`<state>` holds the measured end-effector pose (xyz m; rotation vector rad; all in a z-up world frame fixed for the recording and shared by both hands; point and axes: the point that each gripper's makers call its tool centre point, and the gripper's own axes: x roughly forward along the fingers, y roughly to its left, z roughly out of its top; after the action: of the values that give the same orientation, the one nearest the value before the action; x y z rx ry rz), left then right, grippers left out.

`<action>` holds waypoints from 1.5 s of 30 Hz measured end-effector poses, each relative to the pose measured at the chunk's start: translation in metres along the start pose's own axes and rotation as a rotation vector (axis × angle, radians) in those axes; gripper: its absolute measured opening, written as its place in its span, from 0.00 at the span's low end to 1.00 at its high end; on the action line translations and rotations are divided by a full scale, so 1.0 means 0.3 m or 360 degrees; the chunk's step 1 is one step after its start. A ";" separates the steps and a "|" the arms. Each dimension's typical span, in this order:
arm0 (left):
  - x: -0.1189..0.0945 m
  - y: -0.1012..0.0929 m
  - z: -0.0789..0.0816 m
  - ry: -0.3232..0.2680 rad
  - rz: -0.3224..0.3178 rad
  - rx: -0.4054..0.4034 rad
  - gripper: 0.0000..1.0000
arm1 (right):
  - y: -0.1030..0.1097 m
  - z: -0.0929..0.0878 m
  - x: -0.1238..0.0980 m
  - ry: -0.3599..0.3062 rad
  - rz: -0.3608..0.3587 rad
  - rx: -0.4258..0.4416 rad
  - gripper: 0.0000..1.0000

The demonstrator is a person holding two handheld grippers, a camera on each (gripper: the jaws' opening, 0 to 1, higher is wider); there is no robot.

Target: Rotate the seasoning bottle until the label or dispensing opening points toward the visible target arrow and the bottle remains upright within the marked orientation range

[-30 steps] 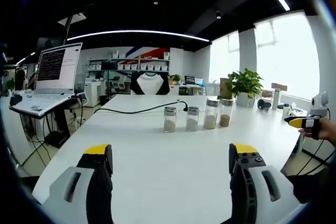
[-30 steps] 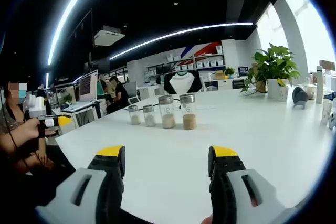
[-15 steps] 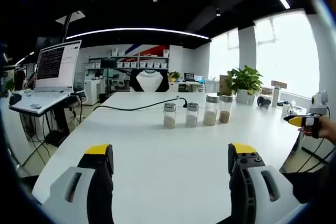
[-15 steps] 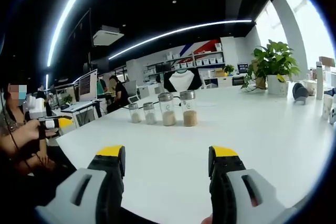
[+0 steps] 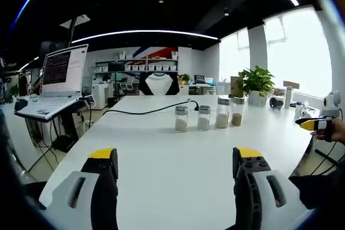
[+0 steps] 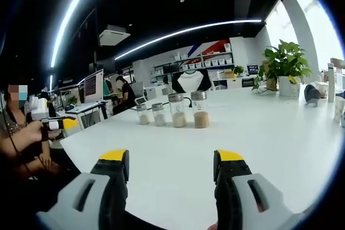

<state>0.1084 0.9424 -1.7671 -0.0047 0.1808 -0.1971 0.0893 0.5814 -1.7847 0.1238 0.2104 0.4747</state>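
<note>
Several glass seasoning bottles with metal caps stand upright in a row on the white table (image 5: 161,149). In the left gripper view they run from a short one (image 5: 181,119) to a tall one (image 5: 236,112). In the right gripper view the tall bottle with brown powder (image 6: 200,110) is nearest, the short ones (image 6: 142,115) farther left. My left gripper (image 5: 175,162) is open, well short of the bottles, nothing between its yellow-tipped jaws. My right gripper (image 6: 171,162) is open too, its jaws empty. The right gripper's yellow tip (image 5: 312,124) shows at the left view's right edge; the left gripper (image 6: 56,124) shows at the right view's left edge, held by a hand.
A black cable (image 5: 145,112) lies across the table behind the bottles. A laptop (image 5: 54,82) stands on a side stand to the left. A potted plant (image 6: 285,68) and small items sit at the table's far end. People sit at desks (image 6: 121,96) in the background.
Both cameras have shifted slightly, so the bottles sit a little further right in each view. The bottles themselves have not moved, and both grippers stay open.
</note>
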 end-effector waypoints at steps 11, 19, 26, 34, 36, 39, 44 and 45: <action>0.013 -0.006 0.032 -0.0065 0.0012 0.0051 0.96 | 0.006 0.001 0.009 -0.0003 0.0000 -0.0003 0.64; 0.013 -0.059 0.058 -0.0110 -0.0109 0.0045 1.00 | 0.000 0.116 0.001 -0.0095 -0.0156 -0.0314 0.97; 0.009 -0.075 0.109 -0.0162 -0.0130 0.0139 1.00 | 0.059 0.232 0.020 -0.0225 -0.0049 -0.0273 0.93; 0.001 -0.059 0.158 -0.0182 -0.0125 0.0180 1.00 | 0.090 0.258 0.038 -0.0260 0.0041 -0.0133 0.95; -0.007 -0.053 0.167 -0.0202 -0.0124 0.0169 1.00 | 0.095 0.259 0.036 -0.0259 0.0026 -0.0222 0.95; -0.014 -0.045 0.159 -0.0199 -0.0117 0.0175 1.00 | 0.087 0.232 0.042 -0.0199 0.0018 -0.0228 0.95; -0.021 -0.047 0.140 -0.0194 -0.0129 0.0193 1.00 | 0.095 0.180 0.044 -0.0137 0.0036 -0.0214 0.89; -0.020 -0.046 0.134 -0.0190 -0.0130 0.0192 1.00 | 0.098 0.167 0.045 -0.0116 0.0043 -0.0204 0.89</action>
<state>0.1072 0.9294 -1.7262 0.0958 0.0496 -0.2880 0.0995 0.6102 -1.7334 0.0183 0.1063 0.5081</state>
